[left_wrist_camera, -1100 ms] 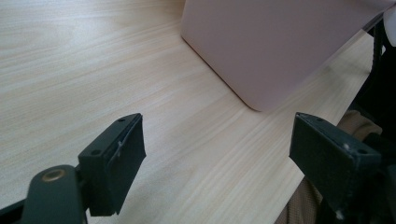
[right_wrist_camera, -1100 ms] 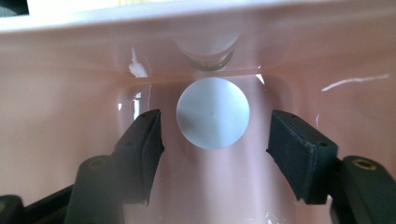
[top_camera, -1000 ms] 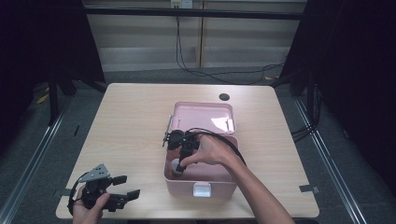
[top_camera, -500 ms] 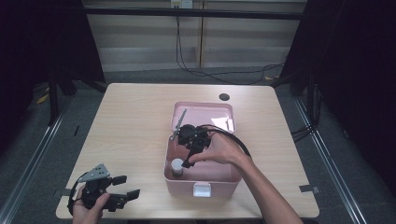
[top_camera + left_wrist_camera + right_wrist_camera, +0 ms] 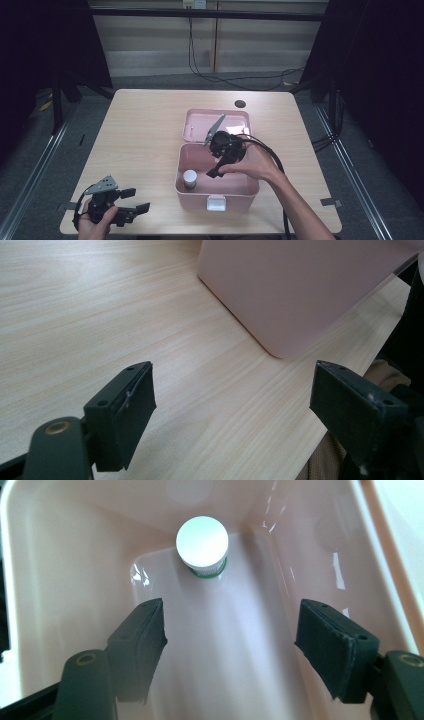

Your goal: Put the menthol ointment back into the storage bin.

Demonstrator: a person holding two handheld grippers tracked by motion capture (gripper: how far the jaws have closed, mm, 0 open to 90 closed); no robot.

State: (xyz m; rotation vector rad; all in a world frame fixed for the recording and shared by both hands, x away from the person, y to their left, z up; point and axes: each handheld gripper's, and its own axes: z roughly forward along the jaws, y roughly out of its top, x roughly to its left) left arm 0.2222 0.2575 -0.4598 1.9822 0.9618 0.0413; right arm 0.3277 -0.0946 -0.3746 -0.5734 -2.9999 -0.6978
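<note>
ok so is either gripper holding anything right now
No. Both are open and empty: the right gripper hangs over the pink box, apart from the white-capped jar; the left gripper is at the table edge.

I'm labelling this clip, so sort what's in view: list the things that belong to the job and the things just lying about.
Part of the job:
- pink box, lid open
- white-capped jar standing in the box's corner
- right gripper, jaws open above the box

Lying about:
- left gripper, jaws open, held idle at the table edge
- dark round spot on the far side of the table

Pale wood table point(image 5: 145, 130) bearing an open pink box point(image 5: 216, 188).
</note>
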